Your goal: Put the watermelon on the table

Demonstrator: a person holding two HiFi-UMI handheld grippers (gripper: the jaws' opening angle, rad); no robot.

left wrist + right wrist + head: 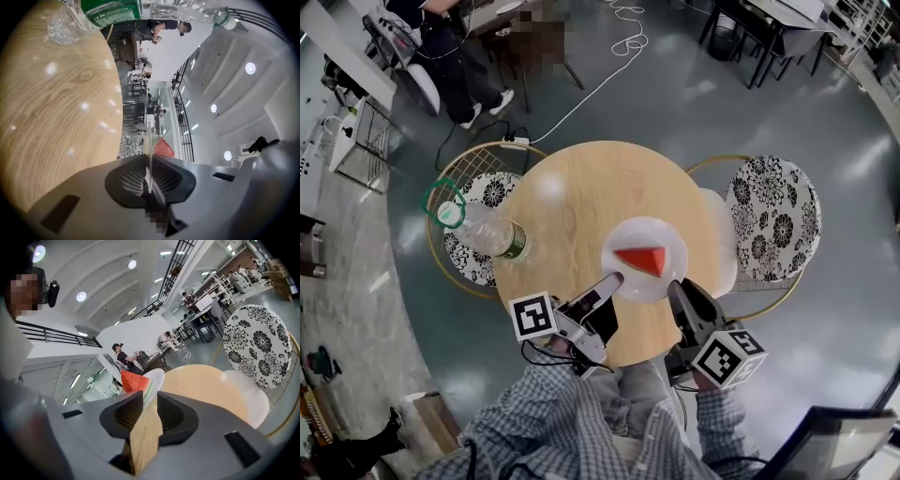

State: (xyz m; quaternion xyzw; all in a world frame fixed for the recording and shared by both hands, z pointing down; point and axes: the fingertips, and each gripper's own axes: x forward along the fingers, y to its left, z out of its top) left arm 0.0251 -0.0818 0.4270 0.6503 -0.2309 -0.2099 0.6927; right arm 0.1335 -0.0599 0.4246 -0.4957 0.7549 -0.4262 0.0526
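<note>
Grip was the nearest worry: at the near edge of the worktop (581, 178) the left claw (148, 159) was pressed together on the thin rim of the white plate (667, 234). The right claw (151, 397) pinched the same rim farther to the right with only a shallow bite, wood showing through the rest of its gap. Both holds looked slim enough that an uneven pull or a small twist could let the rim slide out and drop one side. On the plate lay the watermelon (643, 258), a loose red wedge with nothing to restrain it, so any tilt would probably send it sliding off towards that edge or the person's lap. The plate sat close to the near edge. I could not tell whether it had touched down, and letting go too early might leave it teetering. Farther off, by the left edge, a clear bottle (485, 230) stood well apart and seemed no hazard unless the plate was pushed that way.
</note>
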